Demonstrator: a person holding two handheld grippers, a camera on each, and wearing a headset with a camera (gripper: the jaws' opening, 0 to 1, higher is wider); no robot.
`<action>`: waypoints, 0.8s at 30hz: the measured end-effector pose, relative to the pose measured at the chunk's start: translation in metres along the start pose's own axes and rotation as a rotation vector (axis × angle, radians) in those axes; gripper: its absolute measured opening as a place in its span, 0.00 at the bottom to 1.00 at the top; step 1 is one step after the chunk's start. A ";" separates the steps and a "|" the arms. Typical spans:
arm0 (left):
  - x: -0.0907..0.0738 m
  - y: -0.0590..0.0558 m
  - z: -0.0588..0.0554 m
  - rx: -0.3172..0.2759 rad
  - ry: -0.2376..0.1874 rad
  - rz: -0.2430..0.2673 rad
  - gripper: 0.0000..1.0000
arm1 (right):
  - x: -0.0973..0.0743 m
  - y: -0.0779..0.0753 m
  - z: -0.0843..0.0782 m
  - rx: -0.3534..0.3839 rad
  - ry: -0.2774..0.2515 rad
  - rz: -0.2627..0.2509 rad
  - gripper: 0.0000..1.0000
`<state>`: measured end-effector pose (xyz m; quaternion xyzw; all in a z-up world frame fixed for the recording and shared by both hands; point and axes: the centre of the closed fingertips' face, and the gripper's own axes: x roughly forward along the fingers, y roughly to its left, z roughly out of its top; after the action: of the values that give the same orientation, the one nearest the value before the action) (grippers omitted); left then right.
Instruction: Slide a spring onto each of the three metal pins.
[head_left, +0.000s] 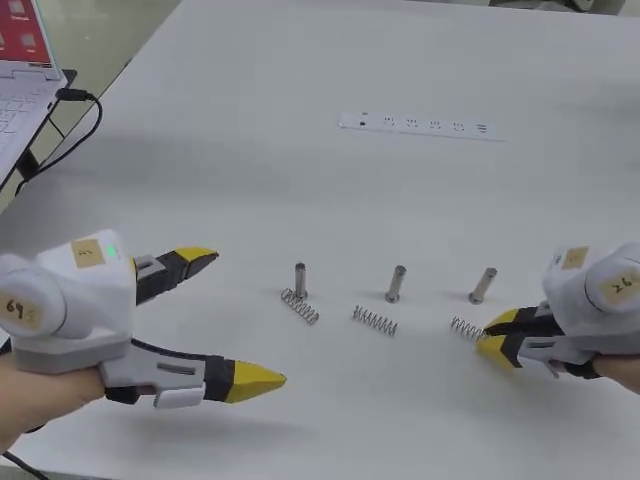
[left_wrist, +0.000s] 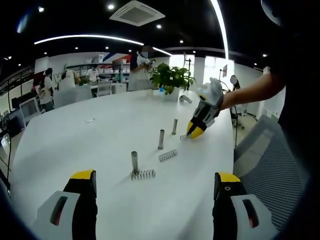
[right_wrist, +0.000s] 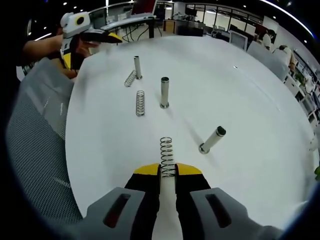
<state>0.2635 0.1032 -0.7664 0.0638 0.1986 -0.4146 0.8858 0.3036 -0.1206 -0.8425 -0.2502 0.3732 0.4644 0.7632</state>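
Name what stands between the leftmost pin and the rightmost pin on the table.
In the head view, the middle pin stands between them; the middle spring lies just in front.

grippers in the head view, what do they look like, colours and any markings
They match. The left gripper and the right gripper each have a rounded white housing with tan stickers bearing handwritten numbers, and dark grey jaws that end in pointed yellow tips. The left one also has a small green light on top.

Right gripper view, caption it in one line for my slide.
Yellow-tipped right gripper pinches the end of a coiled metal spring on the white table, facing three silver metal pins.
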 end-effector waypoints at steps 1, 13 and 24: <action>0.000 0.000 0.000 0.000 -0.001 0.001 0.95 | 0.000 0.000 0.001 0.000 -0.002 -0.001 0.08; -0.003 -0.003 0.000 -0.004 -0.012 -0.001 0.95 | -0.018 0.002 0.008 -0.015 -0.021 -0.002 0.08; 0.003 -0.017 0.025 -0.023 -0.076 -0.060 0.89 | -0.028 0.013 0.021 -0.042 -0.049 0.012 0.08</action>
<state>0.2595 0.0826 -0.7439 0.0316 0.1713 -0.4406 0.8806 0.2911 -0.1146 -0.8076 -0.2525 0.3462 0.4827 0.7638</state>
